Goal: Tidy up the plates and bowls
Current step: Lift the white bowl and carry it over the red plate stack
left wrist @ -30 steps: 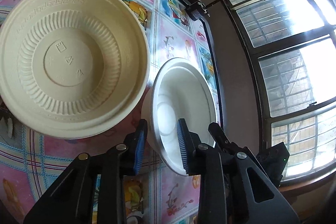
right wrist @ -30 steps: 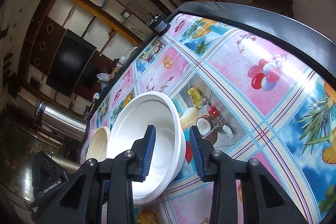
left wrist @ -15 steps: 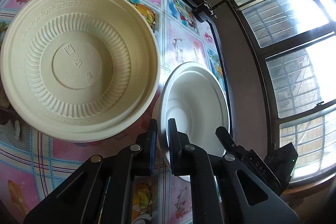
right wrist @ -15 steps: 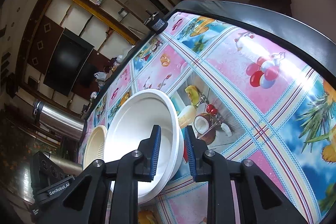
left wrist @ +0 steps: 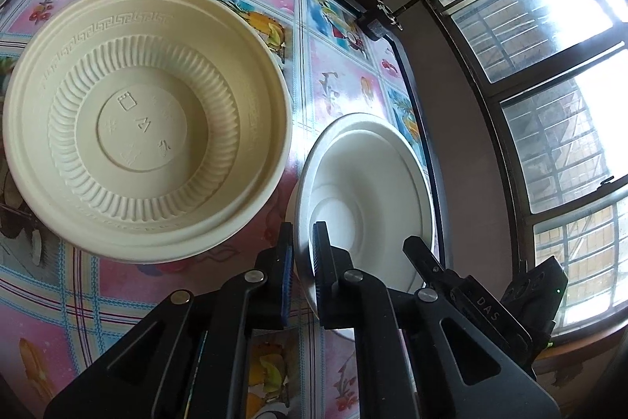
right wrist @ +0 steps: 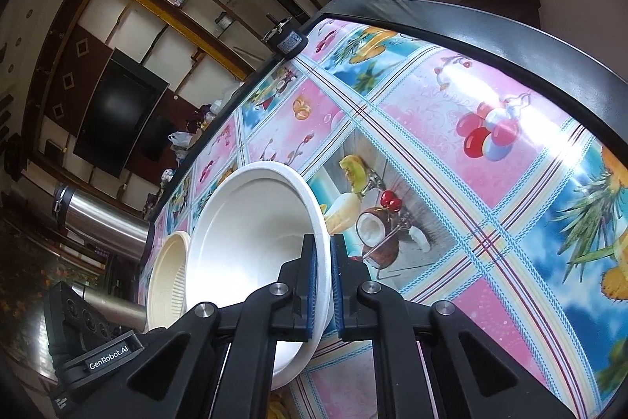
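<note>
White bowl (left wrist: 365,183): just right of cream bowl (left wrist: 145,120)
Left gripper (left wrist: 302,250): jaws clamped on white bowl's rim
Right gripper (right wrist: 322,262): jaws clamped on its opposite rim

Take the white bowl (left wrist: 369,191) as your landmark. On its left the cream bowl (left wrist: 145,116) sits just beside it, leaving you only a narrow strip of tablecloth (left wrist: 302,73) between their rims. On its right the table's black edge (left wrist: 426,160) runs close, with the window frame (left wrist: 506,97) beyond. Beyond the white bowl, the cloth (right wrist: 451,152) lies open up to a small black device (right wrist: 286,40) on the far rim. A steel cylinder (right wrist: 102,222) stands past the cream bowl (right wrist: 168,277), seemingly off the table.
</note>
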{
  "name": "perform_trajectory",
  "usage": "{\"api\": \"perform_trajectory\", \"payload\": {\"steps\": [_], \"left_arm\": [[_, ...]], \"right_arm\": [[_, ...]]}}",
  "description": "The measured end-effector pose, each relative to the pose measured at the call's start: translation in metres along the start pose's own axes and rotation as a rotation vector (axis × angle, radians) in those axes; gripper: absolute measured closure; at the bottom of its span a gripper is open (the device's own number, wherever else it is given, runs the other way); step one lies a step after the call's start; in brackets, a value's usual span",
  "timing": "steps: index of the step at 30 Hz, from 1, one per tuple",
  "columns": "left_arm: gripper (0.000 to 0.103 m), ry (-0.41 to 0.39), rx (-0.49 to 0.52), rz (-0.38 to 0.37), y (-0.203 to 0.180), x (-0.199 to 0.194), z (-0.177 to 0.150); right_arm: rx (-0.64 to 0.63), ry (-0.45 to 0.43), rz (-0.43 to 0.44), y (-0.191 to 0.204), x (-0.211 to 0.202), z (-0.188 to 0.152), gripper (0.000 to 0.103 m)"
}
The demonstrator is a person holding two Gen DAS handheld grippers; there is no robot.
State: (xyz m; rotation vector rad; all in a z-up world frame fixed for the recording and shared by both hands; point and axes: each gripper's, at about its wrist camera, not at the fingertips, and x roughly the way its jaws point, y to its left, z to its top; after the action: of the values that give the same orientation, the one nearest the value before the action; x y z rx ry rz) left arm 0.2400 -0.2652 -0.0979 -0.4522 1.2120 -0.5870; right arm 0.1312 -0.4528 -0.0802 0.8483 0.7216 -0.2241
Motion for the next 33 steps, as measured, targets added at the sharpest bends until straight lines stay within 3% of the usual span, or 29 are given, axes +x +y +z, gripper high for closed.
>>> {"api": "perform_trajectory", "payload": {"steps": [17, 25, 33], "left_arm": [[0.096, 0.044, -0.006, 0.02, -0.004, -0.001, -0.008], [0.096, 0.052, -0.002, 0.031, 0.003, -0.015, -0.034], [0.096, 0.054, 0.008, 0.058, 0.015, -0.037, -0.059]], "right_arm": [[0.055, 0.06, -0.02, -0.008, -0.004, -0.001, 0.096], [0.114, 0.101, 0.01, -0.018, -0.013, -0.01, 0.095], [0.074, 0.082, 0.014, -0.01, -0.029, -0.036, 0.095]]}}
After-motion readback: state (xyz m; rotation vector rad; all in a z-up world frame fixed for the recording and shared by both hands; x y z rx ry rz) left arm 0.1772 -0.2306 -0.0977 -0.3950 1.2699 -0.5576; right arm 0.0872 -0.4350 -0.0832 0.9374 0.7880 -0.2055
